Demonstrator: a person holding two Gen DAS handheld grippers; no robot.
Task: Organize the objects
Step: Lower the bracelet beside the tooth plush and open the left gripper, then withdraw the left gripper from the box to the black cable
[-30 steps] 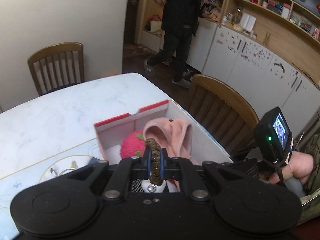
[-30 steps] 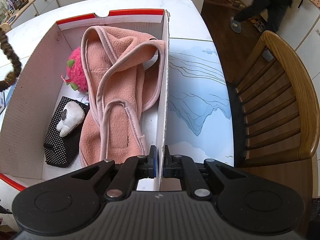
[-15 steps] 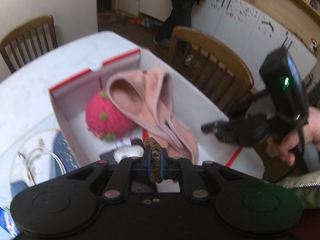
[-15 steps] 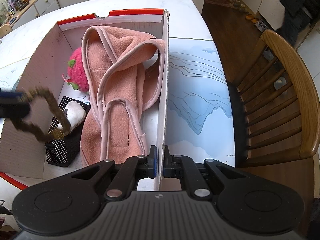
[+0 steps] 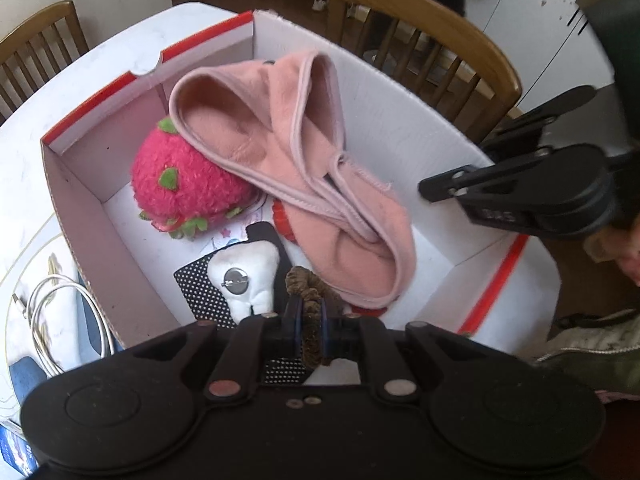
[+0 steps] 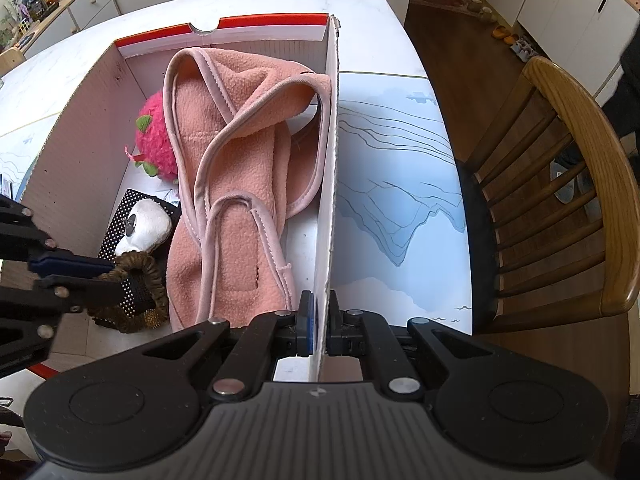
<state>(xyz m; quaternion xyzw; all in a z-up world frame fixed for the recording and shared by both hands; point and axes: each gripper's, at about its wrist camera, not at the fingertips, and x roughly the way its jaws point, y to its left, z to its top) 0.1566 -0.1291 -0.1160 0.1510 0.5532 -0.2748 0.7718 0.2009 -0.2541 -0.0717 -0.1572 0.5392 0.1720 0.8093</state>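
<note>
A: Start from the table (image 6: 384, 12) and the box (image 5: 400, 120) on it. Your right gripper (image 6: 318, 330) has its fingers pinched shut on the box's side wall; hold that wall steady so the box can't slide.

B: And the left?

A: Your left gripper (image 5: 312, 322) points steeply down into the near end of the box, fingers clamped on the brown scrunchie (image 6: 140, 276). It hangs over the black dotted pouch (image 5: 204, 292), beside the pink fleece (image 6: 228, 184), and may already touch the pouch; the view is too tight to say. I'd lower until it rests, then release, keeping clear of the fleece.
</note>
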